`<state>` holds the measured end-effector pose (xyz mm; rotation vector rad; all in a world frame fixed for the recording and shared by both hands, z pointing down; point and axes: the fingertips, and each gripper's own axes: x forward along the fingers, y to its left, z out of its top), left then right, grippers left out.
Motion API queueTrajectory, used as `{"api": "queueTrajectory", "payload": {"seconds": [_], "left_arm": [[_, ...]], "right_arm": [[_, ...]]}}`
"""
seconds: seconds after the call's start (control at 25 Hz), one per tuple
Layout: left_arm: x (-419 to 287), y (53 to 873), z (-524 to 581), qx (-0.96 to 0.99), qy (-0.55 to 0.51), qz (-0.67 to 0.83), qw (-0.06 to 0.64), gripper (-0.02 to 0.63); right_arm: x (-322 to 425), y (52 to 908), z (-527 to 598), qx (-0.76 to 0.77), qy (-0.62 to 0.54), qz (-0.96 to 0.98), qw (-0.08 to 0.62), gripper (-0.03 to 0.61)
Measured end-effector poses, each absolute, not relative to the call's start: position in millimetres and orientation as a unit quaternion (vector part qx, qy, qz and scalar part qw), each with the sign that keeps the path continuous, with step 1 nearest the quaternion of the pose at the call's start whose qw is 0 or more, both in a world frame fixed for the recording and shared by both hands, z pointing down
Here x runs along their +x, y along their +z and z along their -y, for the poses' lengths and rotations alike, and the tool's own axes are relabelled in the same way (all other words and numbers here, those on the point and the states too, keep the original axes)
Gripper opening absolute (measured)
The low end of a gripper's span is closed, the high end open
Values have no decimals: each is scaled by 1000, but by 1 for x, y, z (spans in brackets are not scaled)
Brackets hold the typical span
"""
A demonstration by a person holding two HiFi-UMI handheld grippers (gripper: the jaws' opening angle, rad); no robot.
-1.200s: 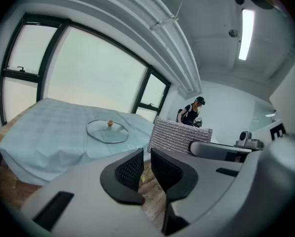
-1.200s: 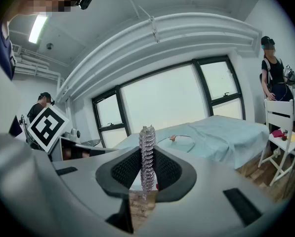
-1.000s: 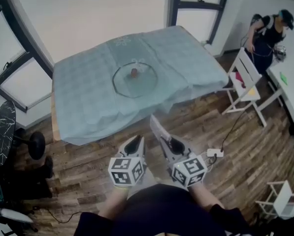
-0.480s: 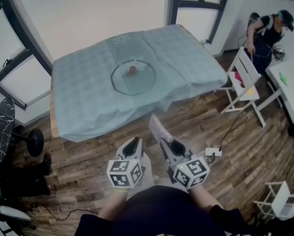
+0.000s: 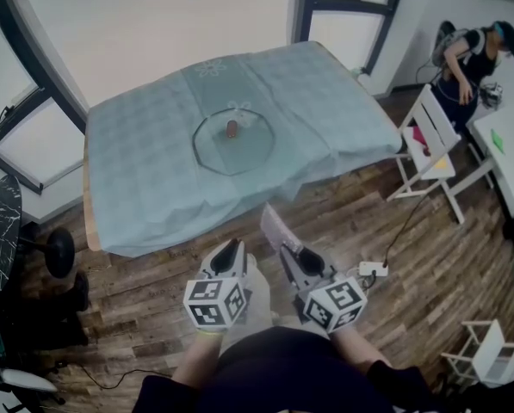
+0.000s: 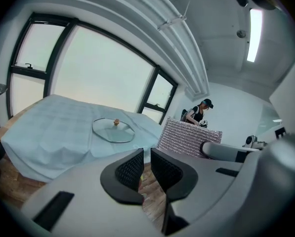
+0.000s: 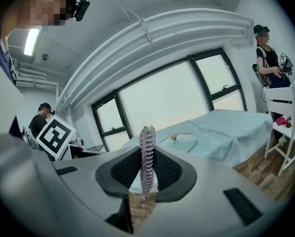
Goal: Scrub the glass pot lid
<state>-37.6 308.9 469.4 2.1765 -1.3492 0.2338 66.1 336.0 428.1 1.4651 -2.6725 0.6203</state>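
The glass pot lid [image 5: 239, 151] with a brown knob lies flat in the middle of the table [image 5: 145, 170], which is covered by a light blue cloth. Both grippers hang low over the wooden floor, well short of the table's near edge. My left gripper [image 5: 231, 248] has a narrow gap between its pads and nothing in it. My right gripper [image 5: 293, 253] is shut on a silvery scrubbing pad [image 5: 277, 225] that sticks up past its fingertips. In the left gripper view the lid [image 6: 112, 131] lies ahead and the pad [image 6: 189, 138] stands to the right. In the right gripper view the pad [image 7: 147, 152] stands edge-on in the jaws.
A white chair [image 5: 429, 140] and a white table edge [image 5: 502, 144] stand at the right, with a person [image 5: 476, 54] behind them. A power strip [image 5: 375, 268] with its cable lies on the floor by my right gripper. A black stool [image 5: 7, 231] stands at the left.
Both grippers have sunk slightly lower in the head view, their hold unchanged. The person at the back right has shifted a little.
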Motion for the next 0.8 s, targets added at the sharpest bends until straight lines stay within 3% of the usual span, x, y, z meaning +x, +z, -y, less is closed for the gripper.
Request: {"api": "queueTrajectory", "payload": {"seconds": [0.8], "left_arm": [[-55, 477, -163, 817, 100, 478, 307, 44]], "right_arm": [[36, 427, -180, 457, 227, 859, 30, 78]]}}
